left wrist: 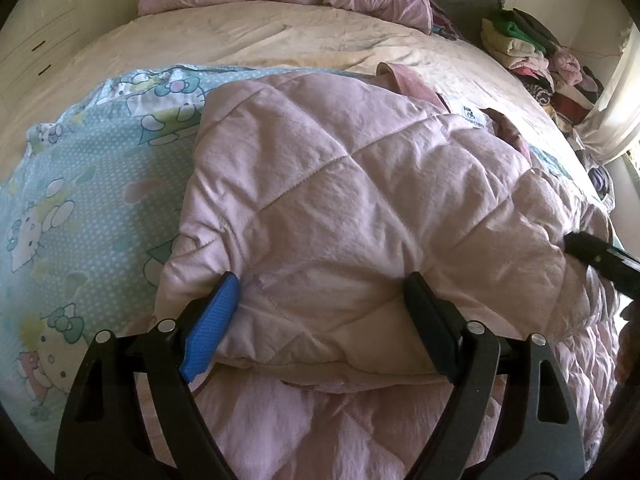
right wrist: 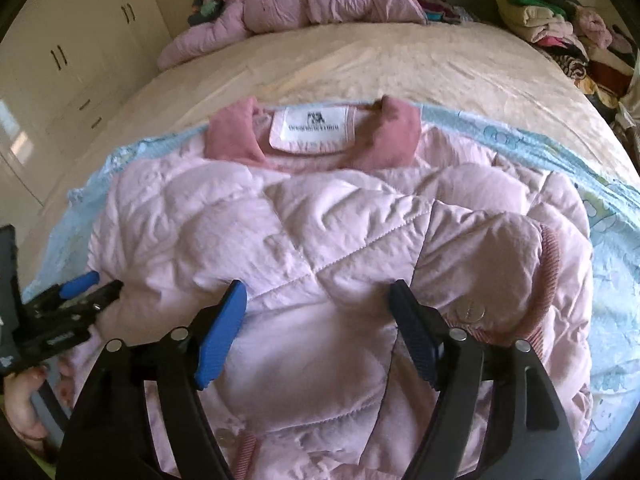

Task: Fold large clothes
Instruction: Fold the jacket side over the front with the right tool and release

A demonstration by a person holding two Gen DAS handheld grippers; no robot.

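Observation:
A pale pink quilted jacket (left wrist: 340, 184) lies on a light blue cartoon-print cloth (left wrist: 80, 184) on the bed. Its darker pink collar and white label (right wrist: 308, 128) point to the far side. My left gripper (left wrist: 320, 292) is open, its fingers spread over a folded-over edge of the jacket's left side. My right gripper (right wrist: 318, 300) is open over the jacket (right wrist: 320, 232) near its hem, next to a ribbed cuff (right wrist: 548, 272) and a snap button (right wrist: 470, 312). The left gripper also shows at the left of the right wrist view (right wrist: 80, 292).
The bed has a cream cover (left wrist: 260, 36). A second pink quilted garment (right wrist: 312, 0) lies bunched at the far end. A pile of mixed clothes (right wrist: 560, 28) sits at the far right. White wardrobe doors (right wrist: 60, 60) stand to the left.

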